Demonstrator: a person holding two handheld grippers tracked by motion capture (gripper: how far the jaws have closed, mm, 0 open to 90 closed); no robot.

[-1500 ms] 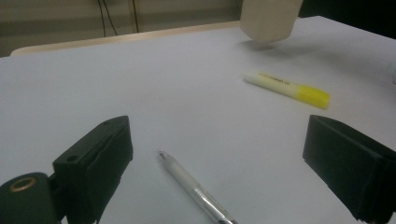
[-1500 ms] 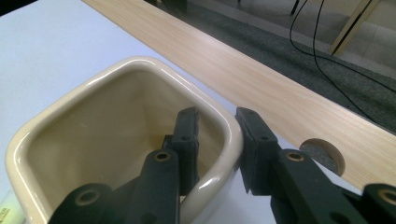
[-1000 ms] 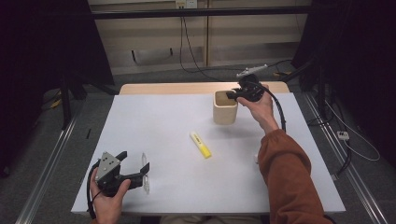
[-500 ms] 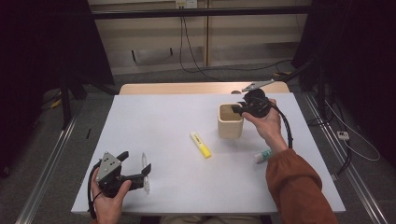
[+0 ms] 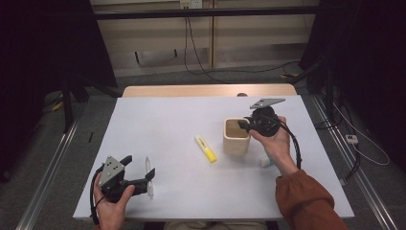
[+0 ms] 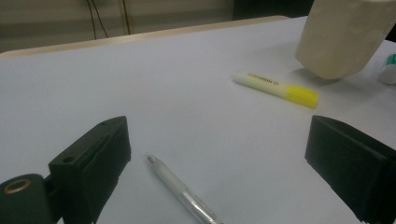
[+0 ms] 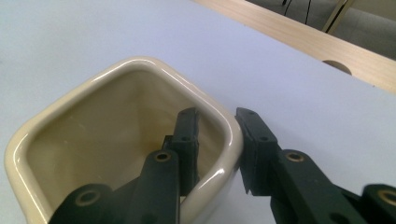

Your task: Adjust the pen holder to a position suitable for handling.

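Observation:
A cream square cup (image 5: 236,137) stands right of the table's middle. My right gripper (image 5: 245,125) is shut on its rim: in the right gripper view one jaw is inside the cup (image 7: 93,84) and the other outside the wall, right gripper (image 7: 217,114). My left gripper (image 5: 139,171) rests open at the near left of the table. A clear pen (image 6: 182,193) lies on the table between its jaws, left gripper (image 6: 219,135), touching neither. The same pen (image 5: 149,176) lies just off the jaw tips in the high view.
A yellow highlighter (image 5: 206,148) lies left of the cup, highlighter (image 6: 278,87). A small white and teal item (image 5: 265,162) sits by the person's right wrist. The white table (image 5: 158,120) has a wooden strip (image 5: 206,90) along its far edge.
The right hand has brought the cup from the far right of the table nearer to the person, still gripped by its rim. The left gripper and pen have stayed put.

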